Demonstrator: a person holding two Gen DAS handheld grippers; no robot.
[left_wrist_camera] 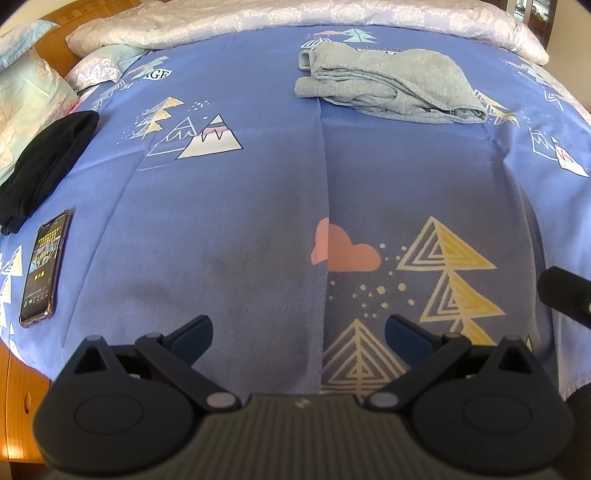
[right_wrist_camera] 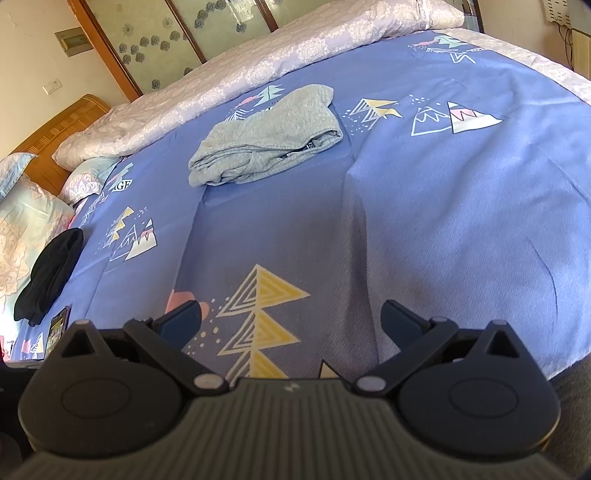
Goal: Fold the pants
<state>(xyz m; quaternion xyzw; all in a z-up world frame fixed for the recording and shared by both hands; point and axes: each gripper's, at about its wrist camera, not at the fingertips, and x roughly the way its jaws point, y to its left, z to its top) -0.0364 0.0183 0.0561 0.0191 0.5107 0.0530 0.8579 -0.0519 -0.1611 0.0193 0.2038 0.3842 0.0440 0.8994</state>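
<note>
Grey pants (left_wrist_camera: 388, 85) lie folded in a compact bundle on the blue patterned bedspread (left_wrist_camera: 240, 221), toward the far side of the bed; they also show in the right wrist view (right_wrist_camera: 266, 136). My left gripper (left_wrist_camera: 297, 336) is open and empty, low over the near part of the bed, well short of the pants. My right gripper (right_wrist_camera: 290, 319) is open and empty, also near the bed's front edge and far from the pants. A part of the right gripper (left_wrist_camera: 565, 295) shows at the right edge of the left wrist view.
A black garment (left_wrist_camera: 48, 162) lies at the left side of the bed, with a phone (left_wrist_camera: 46, 269) next to it. Pillows (left_wrist_camera: 26, 99) and a wooden headboard (right_wrist_camera: 62, 125) stand at the left. A pale quilt (left_wrist_camera: 295, 18) runs along the far side.
</note>
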